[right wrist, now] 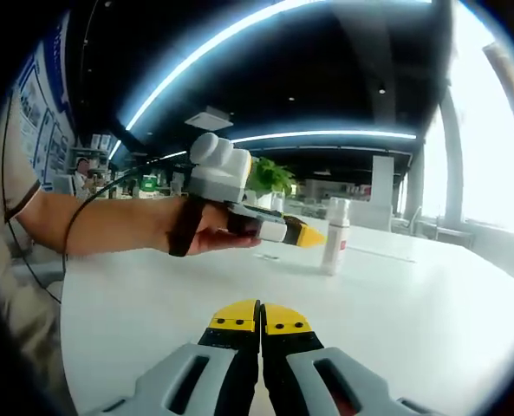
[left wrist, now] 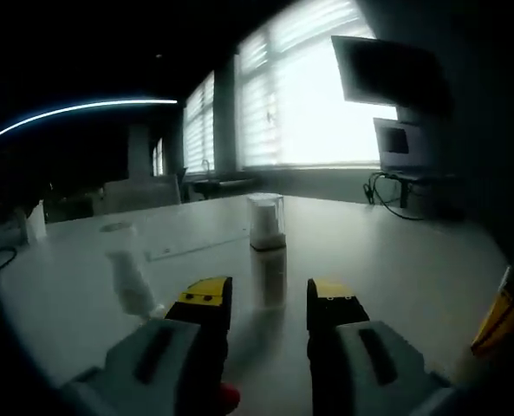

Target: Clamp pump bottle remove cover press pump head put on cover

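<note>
A white pump bottle with a clear cover on top stands upright on the white table. My left gripper is open, its yellow-tipped jaws on either side of the bottle's foot, just short of it. In the right gripper view a hand holds that left gripper level, pointing at the bottle close ahead. My right gripper is shut with nothing in it, low over the table and well back from the bottle. A yellow piece of the right gripper shows at the edge.
A second pale bottle, blurred, stands left of the left jaw. A dark monitor, a smaller screen and cables sit by the bright windows. A green plant and a person's forearm are at the left.
</note>
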Demonstrator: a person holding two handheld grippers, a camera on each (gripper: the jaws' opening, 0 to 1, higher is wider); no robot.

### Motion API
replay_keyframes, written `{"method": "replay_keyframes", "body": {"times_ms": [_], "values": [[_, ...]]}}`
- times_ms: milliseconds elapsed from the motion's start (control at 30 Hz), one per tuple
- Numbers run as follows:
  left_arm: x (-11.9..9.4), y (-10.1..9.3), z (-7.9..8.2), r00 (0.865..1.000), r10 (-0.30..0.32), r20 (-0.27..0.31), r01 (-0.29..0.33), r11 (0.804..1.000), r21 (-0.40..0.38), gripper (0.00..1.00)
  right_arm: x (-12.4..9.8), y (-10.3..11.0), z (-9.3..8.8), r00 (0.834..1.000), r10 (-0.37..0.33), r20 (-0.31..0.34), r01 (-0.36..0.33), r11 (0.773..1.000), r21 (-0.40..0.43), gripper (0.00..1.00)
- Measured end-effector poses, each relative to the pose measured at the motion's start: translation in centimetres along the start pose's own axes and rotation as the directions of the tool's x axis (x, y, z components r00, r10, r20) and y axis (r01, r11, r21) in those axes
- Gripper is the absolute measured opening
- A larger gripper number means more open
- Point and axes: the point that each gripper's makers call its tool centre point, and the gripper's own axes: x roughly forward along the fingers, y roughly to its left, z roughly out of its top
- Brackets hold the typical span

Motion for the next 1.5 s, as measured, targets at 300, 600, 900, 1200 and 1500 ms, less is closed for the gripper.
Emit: {"method": "replay_keyframes", "body": {"times_ms": [300,600,900,1200,1500], "values": [[2.5,-0.4,-0.6,1.000,0.004,-0.010,-0.004,1.000,0.008,0.26,0.0,0.2,0.1,1.000,0.005,0.001,-0.005,1.000,-0.004,0.00],[4.5,-0.1,-1.0,1.000,0.017,-0.023,-0.018,0.999,-0.031,0.26,0.0,0.2,0.1,1.000,0.011,0.000,-0.011,1.000,-0.008,0.00],[6.1,0.2,-1.1,0.998,0.054,-0.026,-0.056,0.997,-0.062,0.25,0.1,0.2,0.1,1.000,0.017,0.003,-0.017,1.000,-0.006,0.00],[6.6,0.2,-1.4,0.996,0.085,-0.032,-0.088,0.994,-0.069,0.16,0.0,0.3,0.2,1.000,0.021,0.006,-0.021,1.000,-0.005,0.00],[6.1,0.2,-1.3,0.996,0.085,-0.026,-0.085,0.996,0.010,0.15,0.1,0.2,0.1,1.000,0.024,0.005,-0.024,1.000,-0.003,0.00]]}}
